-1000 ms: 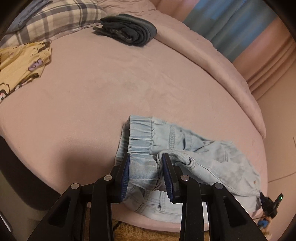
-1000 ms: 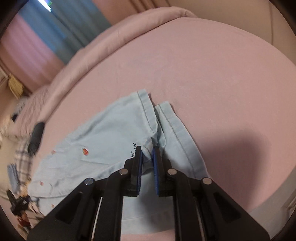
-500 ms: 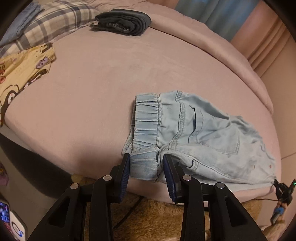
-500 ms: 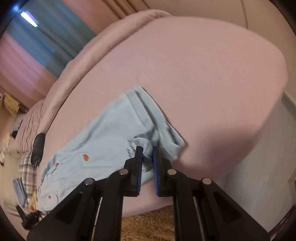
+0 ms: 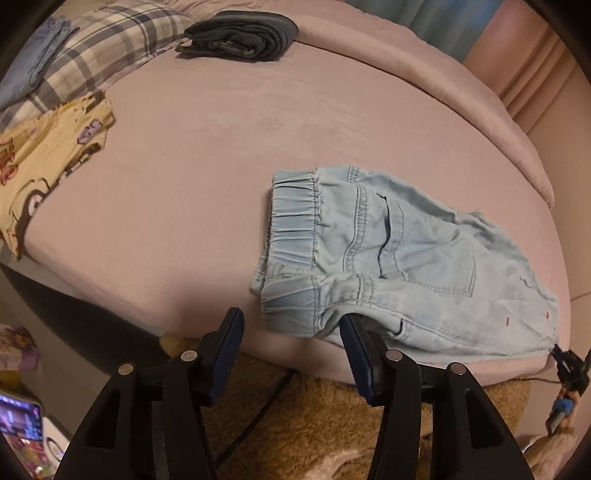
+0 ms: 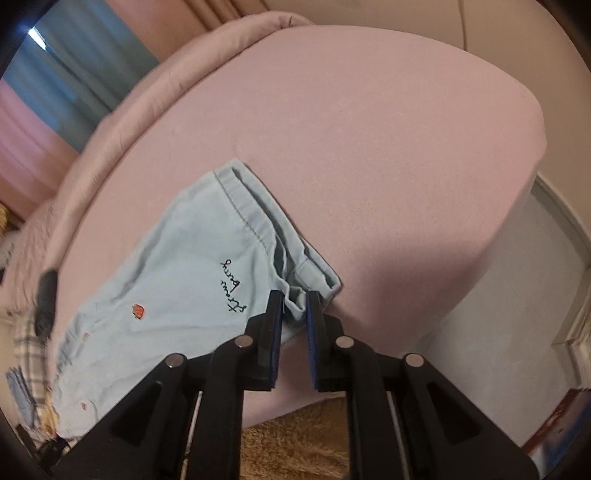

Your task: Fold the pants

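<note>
Light blue denim pants (image 5: pixel 406 251) lie folded lengthwise on the pink bed (image 5: pixel 221 147), close to its near edge. The elastic waistband points at my left gripper (image 5: pixel 291 321), whose jaws are opening. They stand wide on either side of the waistband's lower corner, and the pads do not press it. In the right wrist view the pants (image 6: pixel 177 266) show black stitched lettering and a small red patch. My right gripper (image 6: pixel 294 299) has bunched leg-hem fabric between its pads. Its jaws are opening slightly, and the cloth still fills the narrow gap.
At the back lie a dark folded garment (image 5: pixel 240 35), a plaid pillow (image 5: pixel 110 40) and folded blue clothing (image 5: pixel 33 55). A yellow printed garment (image 5: pixel 44 155) lies at the left. A brown fluffy rug (image 5: pixel 314 413) covers the floor below the bed's edge.
My left jaws have spread and released the waistband. The pants have been dragged toward the bed's near edge and now lie flatter. My right jaws stand slightly wider.
</note>
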Tool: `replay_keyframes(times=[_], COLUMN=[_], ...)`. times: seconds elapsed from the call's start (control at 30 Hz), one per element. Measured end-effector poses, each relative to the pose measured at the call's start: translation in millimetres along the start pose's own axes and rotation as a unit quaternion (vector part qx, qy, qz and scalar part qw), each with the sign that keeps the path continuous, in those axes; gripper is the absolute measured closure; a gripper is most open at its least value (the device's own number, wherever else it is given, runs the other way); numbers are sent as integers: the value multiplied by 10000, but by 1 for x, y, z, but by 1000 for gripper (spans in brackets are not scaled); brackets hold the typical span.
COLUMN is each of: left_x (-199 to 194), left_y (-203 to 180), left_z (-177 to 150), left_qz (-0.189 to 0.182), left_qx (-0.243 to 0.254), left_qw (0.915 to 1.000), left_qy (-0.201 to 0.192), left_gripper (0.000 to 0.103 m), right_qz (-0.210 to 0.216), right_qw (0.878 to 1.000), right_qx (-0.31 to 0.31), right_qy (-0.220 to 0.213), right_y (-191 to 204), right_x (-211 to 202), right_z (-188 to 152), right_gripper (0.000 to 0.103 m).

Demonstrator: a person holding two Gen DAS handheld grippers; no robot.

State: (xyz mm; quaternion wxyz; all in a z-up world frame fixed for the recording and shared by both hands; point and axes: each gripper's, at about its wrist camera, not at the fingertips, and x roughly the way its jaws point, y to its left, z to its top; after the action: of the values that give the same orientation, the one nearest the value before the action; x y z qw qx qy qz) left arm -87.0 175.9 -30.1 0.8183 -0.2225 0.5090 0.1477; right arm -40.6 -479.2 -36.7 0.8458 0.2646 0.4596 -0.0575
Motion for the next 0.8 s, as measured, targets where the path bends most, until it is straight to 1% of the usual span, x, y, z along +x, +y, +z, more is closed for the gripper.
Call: replay_keyframes(times=[0.03,0.07,0.1,0.13,0.17,0.2,0.3,0.33,0.37,0.4,0.43,0.47,0.53,0.57,0.6,0.63,0.7,0.73,0.8], left_x=[-3,-9,-14,-20,-27,-29,-29,-29,-29,-30,-30,-30,-30,-27,-22,-14,6,17,43], left_y=[-1,-1,-4,-4,-3,-2,-6,-9,-18,-24,-31,-41,-51,-61,-68,-77,-91,-95,-98], left_z=[1,4,4,6,8,8,11,12,12,12,13,14,16,16,15,15,13,11,5], left_qz=[19,85,159,215,214,184,214,218,175,110,-4,-209,-543,-746,-860,-950,-869,-807,-589], left_qx=[21,33,29,22,-14,-59,-174,-113,5,76,150,234,278,316,398,521,634,660,694], left_qw=[10000,9999,9997,9993,9988,9986,9984,9985,9984,9983,9980,9975,9960,9948,9939,9929,9938,9945,9957], left_qy=[-5,-66,-157,-289,-440,-499,-502,-496,-534,-573,-612,-636,-649,-623,-568,-494,-276,-135,190], left_gripper=[49,49,49,49,46,42,41,41,41,41,41,41,41,41,41,41,41,41,41], right_qz=[-5,-150,-305,-468,-470,-348,13,43,-35,-244,-561,-705,-486,-341,-302,-395,-645,-788,-903], right_qw=[10000,9999,9995,9988,9987,9991,9998,9999,9999,9995,9981,9972,9980,9978,9974,9966,9952,9948,9952], right_qx=[36,70,67,61,70,102,149,95,-32,-137,-243,-225,167,239,160,33,-185,-233,-78], right_qy=[16,-16,-70,-153,-202,-210,-120,-100,-101,-116,-99,-114,-362,-519,-641,-722,-712,-604,-357], right_y=[1,2,1,2,2,2,8,13,19,22,26,26,21,21,25,29,35,34,28], right_x=[-2,-7,-11,-15,-18,-19,-15,-11,-6,-3,3,4,-6,-13,-19,-21,-15,-5,16], right_z=[1,3,3,4,6,6,4,1,-2,-3,-5,-5,-1,1,3,4,5,4,-1], right_gripper=[83,77,62,55,55,55,56,60,64,82,94,95,95,95,95,95,95,95,95])
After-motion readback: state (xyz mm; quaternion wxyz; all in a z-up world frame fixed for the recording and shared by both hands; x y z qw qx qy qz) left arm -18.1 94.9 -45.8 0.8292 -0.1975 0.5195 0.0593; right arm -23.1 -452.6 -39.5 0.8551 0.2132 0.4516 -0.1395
